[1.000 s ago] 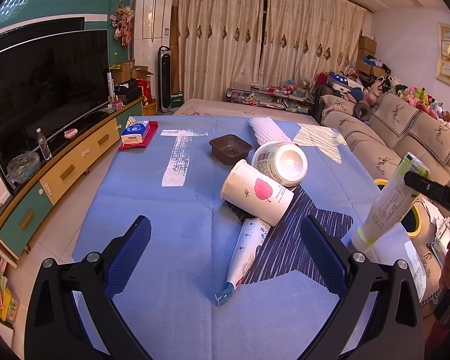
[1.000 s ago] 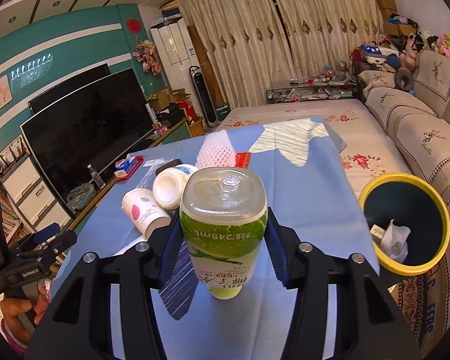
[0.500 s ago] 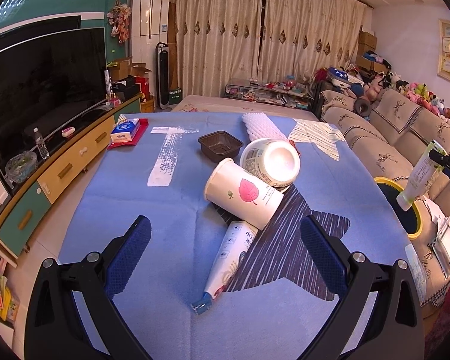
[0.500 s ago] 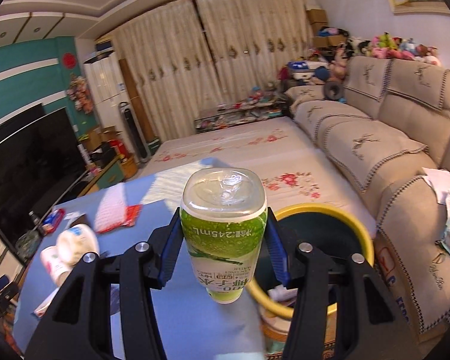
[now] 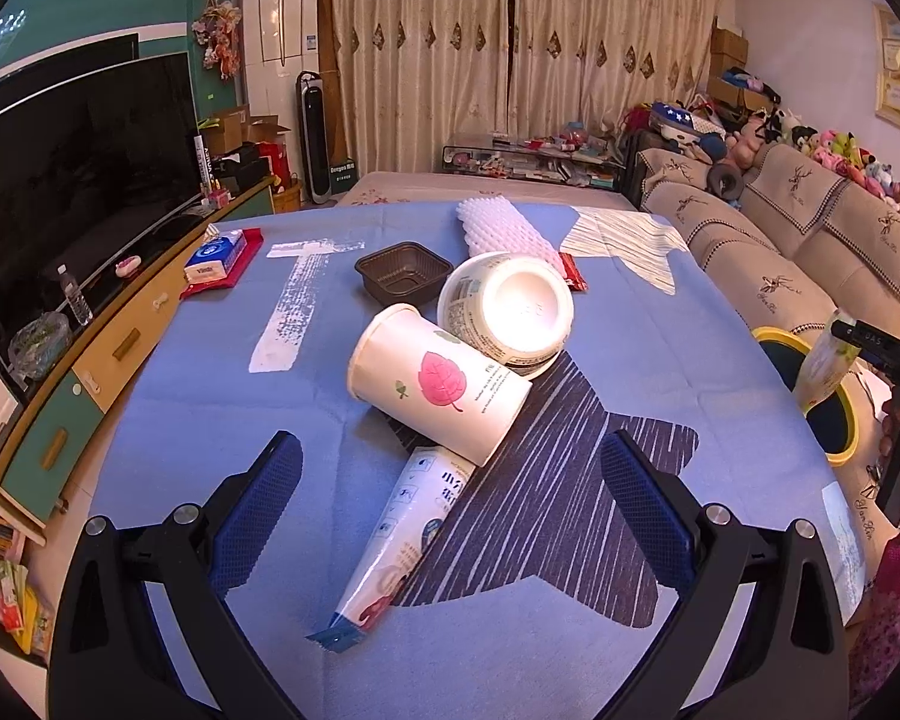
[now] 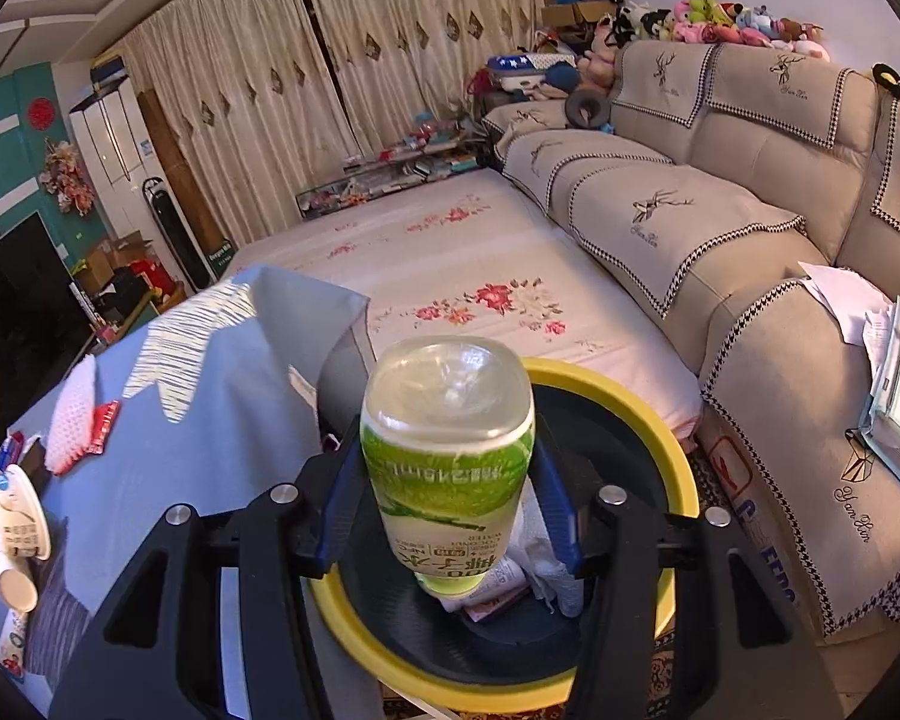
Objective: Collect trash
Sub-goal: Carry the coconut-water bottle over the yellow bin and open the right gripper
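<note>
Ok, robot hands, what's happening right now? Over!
Right gripper shut on green-label bottle, above the yellow-rimmed bin. Left gripper open over the table trash. Nothing blocking the drop.

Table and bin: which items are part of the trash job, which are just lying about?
Job: green-label bottle in right gripper, yellow-rimmed bin, leaf cup, white tub, tube, brown tray.
Lying about: tissue pack, TV, sofa.
</note>
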Demonstrator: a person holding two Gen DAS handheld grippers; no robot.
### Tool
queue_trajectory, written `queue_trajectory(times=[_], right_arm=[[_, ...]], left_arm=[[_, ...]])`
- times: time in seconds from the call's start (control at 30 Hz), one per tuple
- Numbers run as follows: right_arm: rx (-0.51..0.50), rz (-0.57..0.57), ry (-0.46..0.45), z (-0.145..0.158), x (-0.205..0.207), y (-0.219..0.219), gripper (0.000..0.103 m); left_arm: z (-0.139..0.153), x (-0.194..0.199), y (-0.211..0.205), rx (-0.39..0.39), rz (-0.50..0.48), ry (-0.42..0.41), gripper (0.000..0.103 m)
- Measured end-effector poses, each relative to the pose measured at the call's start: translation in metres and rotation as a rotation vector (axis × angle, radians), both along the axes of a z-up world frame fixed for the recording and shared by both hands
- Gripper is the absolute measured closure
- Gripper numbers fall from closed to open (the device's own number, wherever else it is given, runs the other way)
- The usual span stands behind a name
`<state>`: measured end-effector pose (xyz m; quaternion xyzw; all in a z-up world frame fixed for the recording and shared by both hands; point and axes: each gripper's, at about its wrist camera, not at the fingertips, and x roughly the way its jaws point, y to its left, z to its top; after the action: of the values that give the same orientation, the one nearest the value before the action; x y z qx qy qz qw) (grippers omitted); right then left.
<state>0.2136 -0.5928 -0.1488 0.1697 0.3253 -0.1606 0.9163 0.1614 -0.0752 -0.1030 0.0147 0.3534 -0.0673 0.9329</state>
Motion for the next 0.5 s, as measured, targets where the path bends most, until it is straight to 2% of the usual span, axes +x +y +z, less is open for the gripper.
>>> queue_trajectory(times=[0.5], right_arm=[[-0.006, 0.027, 0.018, -0.008, -0.009, 0.016, 0.041]], left_arm=[[-0.015, 0.009, -0.008, 0.018, -0.013, 0.033, 0.005]])
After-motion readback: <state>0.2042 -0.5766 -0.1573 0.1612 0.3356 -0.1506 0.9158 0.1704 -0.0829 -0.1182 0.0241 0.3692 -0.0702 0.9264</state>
